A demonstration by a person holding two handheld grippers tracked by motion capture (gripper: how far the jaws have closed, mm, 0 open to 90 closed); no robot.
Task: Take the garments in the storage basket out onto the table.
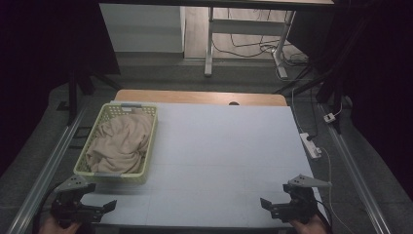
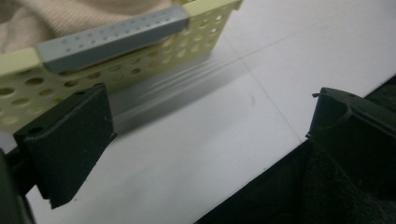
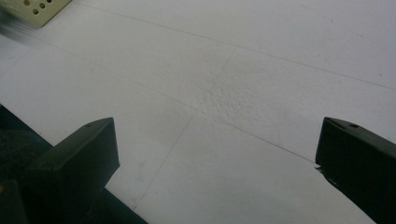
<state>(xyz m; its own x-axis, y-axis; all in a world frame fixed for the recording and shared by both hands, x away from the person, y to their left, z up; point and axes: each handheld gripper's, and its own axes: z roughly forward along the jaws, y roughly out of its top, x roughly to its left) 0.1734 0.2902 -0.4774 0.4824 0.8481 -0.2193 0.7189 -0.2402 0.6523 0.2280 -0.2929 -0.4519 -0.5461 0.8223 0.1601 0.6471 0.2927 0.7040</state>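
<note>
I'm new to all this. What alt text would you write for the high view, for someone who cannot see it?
A pale yellow perforated basket holding a crumpled beige cloth sits at the left of a white table. At the near edge, a person's hands hold two black grippers, the left gripper and right gripper, both open and empty.

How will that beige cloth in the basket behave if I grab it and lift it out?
The cloth lies crumpled in soft folds, so it will probably hang limp and drape. It looks light. It fills the basket, whose holed walls might snag it and drag the basket along.
</note>
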